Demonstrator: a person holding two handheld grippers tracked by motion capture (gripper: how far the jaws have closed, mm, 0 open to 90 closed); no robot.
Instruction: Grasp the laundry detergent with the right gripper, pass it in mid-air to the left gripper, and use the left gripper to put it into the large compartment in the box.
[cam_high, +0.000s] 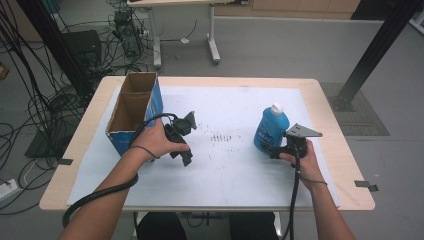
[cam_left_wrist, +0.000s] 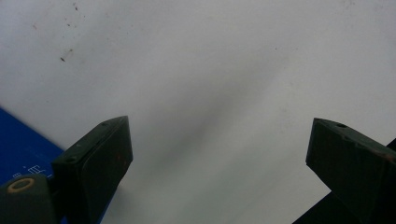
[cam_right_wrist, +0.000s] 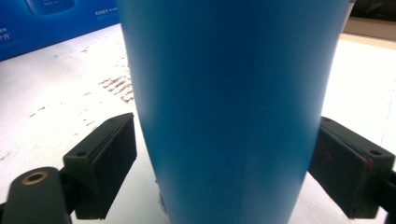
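Blue bottle (cam_high: 270, 131) with white cap, upright on the white sheet (cam_high: 235, 170) right of centre, label side facing away from the open box; in the right gripper view, bottle body (cam_right_wrist: 233, 112) sits squarely between the two jaws, a sliver of gap on the left side, right pad near or at the wall, contact not clear; right gripper (cam_high: 276, 151) therefore spread wide around the base, apparently not yet clamped, likely lined up low for a stable grip on the widest part; right hand (cam_high: 306, 161) behind it, cable trailing toward the table edge. Left gripper (cam_high: 183, 150) held well apart near the cardboard box (cam_high: 131, 111), jaws spread wide over bare sheet with nothing between them in the left gripper view, probably waiting clear of the bottle; left hand (cam_high: 159, 141) just beside the box's blue side. Box standing open-topped, two compartments, both seemingly empty; a plausible destination for the bottle, judged only from the layout.
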